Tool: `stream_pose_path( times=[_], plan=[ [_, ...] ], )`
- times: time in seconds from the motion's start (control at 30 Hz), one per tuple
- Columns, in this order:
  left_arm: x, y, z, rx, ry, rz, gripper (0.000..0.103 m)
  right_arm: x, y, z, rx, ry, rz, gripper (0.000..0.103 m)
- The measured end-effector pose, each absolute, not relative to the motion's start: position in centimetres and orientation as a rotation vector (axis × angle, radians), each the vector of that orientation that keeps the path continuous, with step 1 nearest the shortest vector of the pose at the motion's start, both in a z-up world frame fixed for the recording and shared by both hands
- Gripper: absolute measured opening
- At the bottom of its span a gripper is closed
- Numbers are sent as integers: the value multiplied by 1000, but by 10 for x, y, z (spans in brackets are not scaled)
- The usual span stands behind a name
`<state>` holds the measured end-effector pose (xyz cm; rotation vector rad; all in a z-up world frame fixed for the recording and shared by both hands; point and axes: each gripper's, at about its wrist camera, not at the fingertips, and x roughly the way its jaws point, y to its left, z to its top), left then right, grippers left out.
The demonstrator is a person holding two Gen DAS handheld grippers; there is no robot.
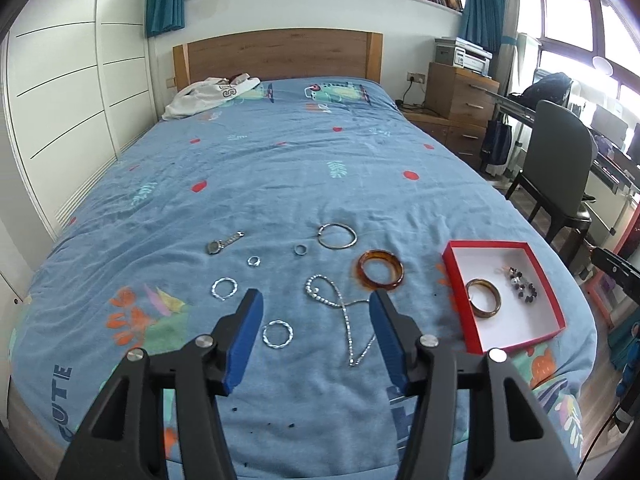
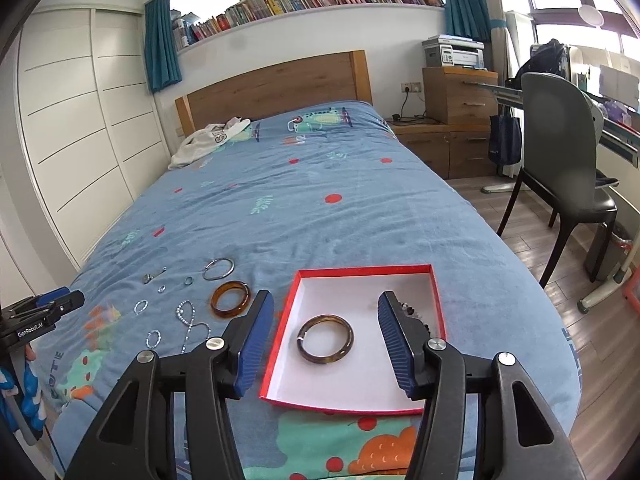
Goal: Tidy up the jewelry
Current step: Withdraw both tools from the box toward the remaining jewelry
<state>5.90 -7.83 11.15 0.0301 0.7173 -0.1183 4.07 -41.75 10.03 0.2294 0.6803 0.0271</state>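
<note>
Two pieces in the red box (image 2: 362, 270) near the bed's foot edge (bangle (image 2: 325, 339), beads (image 1: 522, 288)), nine more on the bedspread (image 1: 280, 168), both grippers (image 1: 316, 334) (image 2: 326, 338) open, empty.

We noted a bed (image 1: 280, 168) under a blue patterned cover. Directly on it lay a watch (image 1: 225, 242), two small rings (image 1: 253, 261) (image 1: 301, 249), a thin silver bangle (image 1: 337, 235), an amber bangle (image 1: 380, 270), two twisted silver hoops (image 1: 224, 289) (image 1: 277, 334) and a beaded chain (image 1: 340, 312). A red-rimmed tray (image 1: 456, 249) sat at the right of the jewelry. A white garment (image 1: 208, 94) lay crumpled near the headboard.
</note>
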Motion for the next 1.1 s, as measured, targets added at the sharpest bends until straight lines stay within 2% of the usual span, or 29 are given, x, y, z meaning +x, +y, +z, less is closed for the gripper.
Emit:
stream_pose_path(
  times=[0.5, 0.83, 1.1],
  plan=[
    [23, 20, 103, -96, 717, -4, 54, 24, -349, 119, 181, 684, 109, 56],
    [20, 82, 77, -139, 762, 112, 54, 37, -306, 101, 177, 723, 194, 58],
    [30, 84, 53, -131, 807, 115, 54, 53, -288, 76, 190, 768, 230, 58]
  ],
)
